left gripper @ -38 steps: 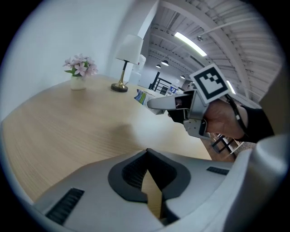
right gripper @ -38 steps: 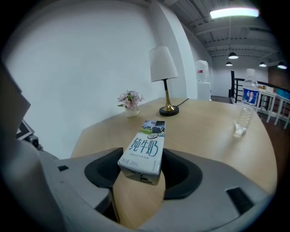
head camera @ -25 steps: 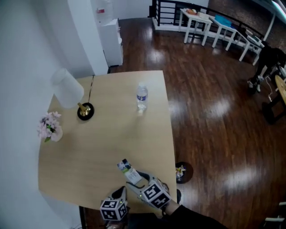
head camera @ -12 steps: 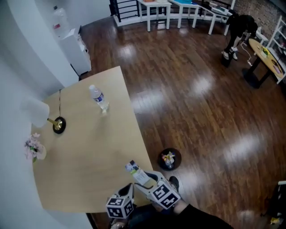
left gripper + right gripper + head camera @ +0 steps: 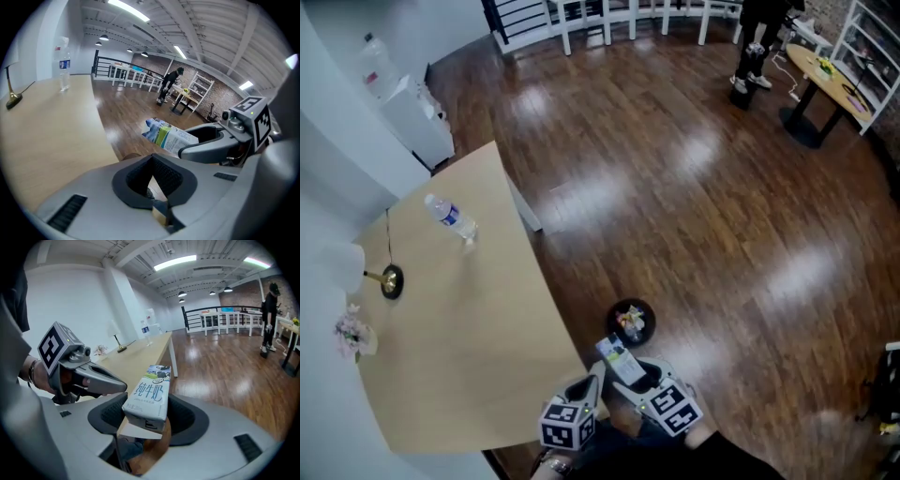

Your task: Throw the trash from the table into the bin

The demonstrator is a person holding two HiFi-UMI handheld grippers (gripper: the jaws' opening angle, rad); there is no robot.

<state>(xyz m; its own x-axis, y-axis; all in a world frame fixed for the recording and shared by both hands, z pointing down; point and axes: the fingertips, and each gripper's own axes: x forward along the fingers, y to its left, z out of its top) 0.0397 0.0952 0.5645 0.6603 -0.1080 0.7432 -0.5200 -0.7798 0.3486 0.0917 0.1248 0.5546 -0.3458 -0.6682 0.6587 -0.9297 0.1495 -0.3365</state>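
Observation:
A white, green and blue milk carton (image 5: 150, 394) stands between the jaws of my right gripper (image 5: 147, 416), which is shut on it. In the head view this gripper (image 5: 630, 378) holds the carton (image 5: 617, 356) over the wooden floor, just past the table's right edge. A small round black bin (image 5: 614, 330) with scraps inside stands on the floor just beyond the carton. My left gripper (image 5: 152, 161) is shut with nothing in it. It hangs beside the right one (image 5: 591, 386), over the table's corner.
The light wooden table (image 5: 469, 328) carries a water bottle (image 5: 450, 216), a lamp (image 5: 352, 262) and a small vase of flowers (image 5: 352, 333). A white cabinet (image 5: 412, 117) stands behind it. Far off are white tables, a round table (image 5: 834, 75) and a person (image 5: 759, 37).
Both grippers have swung right, from over the table's near edge to its corner and the floor. The carton stays held. The bin now lies just ahead of it.

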